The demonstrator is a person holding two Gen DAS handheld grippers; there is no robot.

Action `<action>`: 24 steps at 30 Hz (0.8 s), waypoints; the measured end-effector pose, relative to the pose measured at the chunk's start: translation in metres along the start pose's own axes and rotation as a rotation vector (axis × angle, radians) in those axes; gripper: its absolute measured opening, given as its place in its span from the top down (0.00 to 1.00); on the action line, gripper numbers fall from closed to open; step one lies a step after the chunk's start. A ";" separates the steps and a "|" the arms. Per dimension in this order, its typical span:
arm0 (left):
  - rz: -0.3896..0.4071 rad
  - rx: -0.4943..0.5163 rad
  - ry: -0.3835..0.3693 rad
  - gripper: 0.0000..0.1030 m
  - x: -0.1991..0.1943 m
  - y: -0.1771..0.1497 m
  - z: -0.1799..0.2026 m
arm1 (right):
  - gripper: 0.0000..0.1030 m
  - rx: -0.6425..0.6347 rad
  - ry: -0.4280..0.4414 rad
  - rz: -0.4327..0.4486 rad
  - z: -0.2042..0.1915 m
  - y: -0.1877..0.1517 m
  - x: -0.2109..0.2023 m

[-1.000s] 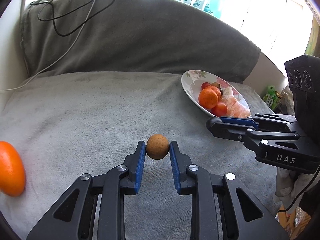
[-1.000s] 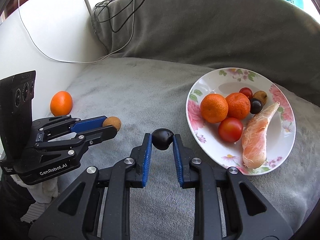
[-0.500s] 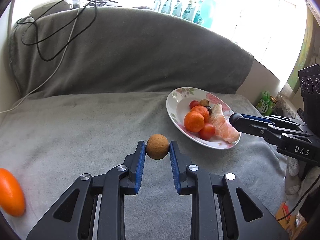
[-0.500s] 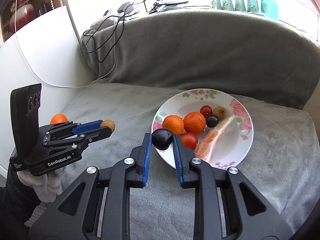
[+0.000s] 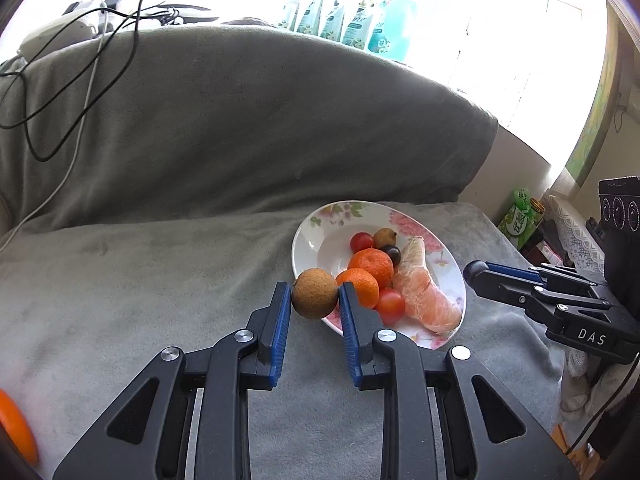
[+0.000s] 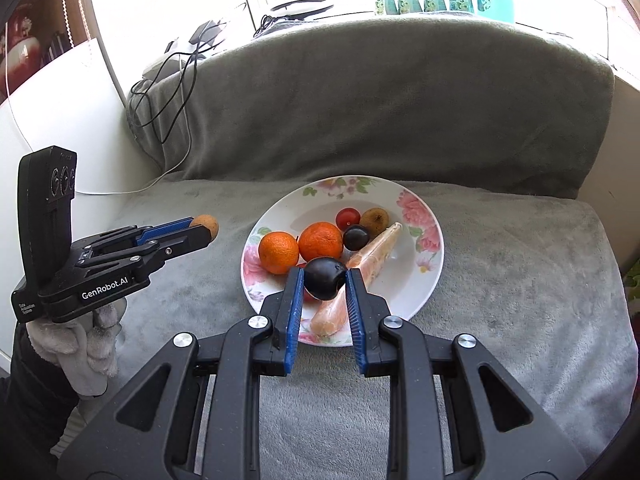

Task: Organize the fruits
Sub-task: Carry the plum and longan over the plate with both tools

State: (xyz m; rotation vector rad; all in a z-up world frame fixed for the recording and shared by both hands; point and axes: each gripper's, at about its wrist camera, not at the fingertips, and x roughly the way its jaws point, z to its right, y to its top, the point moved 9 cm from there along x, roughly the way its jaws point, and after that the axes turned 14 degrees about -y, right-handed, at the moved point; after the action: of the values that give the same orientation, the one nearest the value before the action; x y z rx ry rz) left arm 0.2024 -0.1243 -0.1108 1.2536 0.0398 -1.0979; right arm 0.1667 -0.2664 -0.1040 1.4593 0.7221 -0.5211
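Fruit in both claws: my left claw (image 5: 315, 296) is clamped on a brown round fruit (image 5: 314, 293) at the near rim of the floral plate (image 6: 416, 298); my right claw (image 6: 322, 282) grips a dark plum (image 6: 325, 278) over the plate's front. I'd carry each over a bare patch, lower, then release gently so nothing rolls. Both claws tilt downward, side by side.

Both wrist views angled down, close over grey couch (image 5: 160, 280); shared: floral plate (image 5: 316, 220) (image 6: 400, 200), each other's hand-held gripper.
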 end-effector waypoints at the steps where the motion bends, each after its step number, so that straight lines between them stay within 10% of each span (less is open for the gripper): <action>1: -0.001 0.002 -0.001 0.78 0.003 0.002 0.001 | 0.78 0.003 0.001 -0.004 0.002 -0.001 0.002; 24: -0.022 0.032 -0.027 0.78 0.039 0.024 0.019 | 0.78 0.038 0.000 -0.045 0.019 -0.005 0.026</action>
State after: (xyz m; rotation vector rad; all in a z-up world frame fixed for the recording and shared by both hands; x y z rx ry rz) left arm 0.2295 -0.1659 -0.1081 1.2688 0.0153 -1.1381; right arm 0.1835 -0.2825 -0.1263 1.4809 0.7503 -0.5718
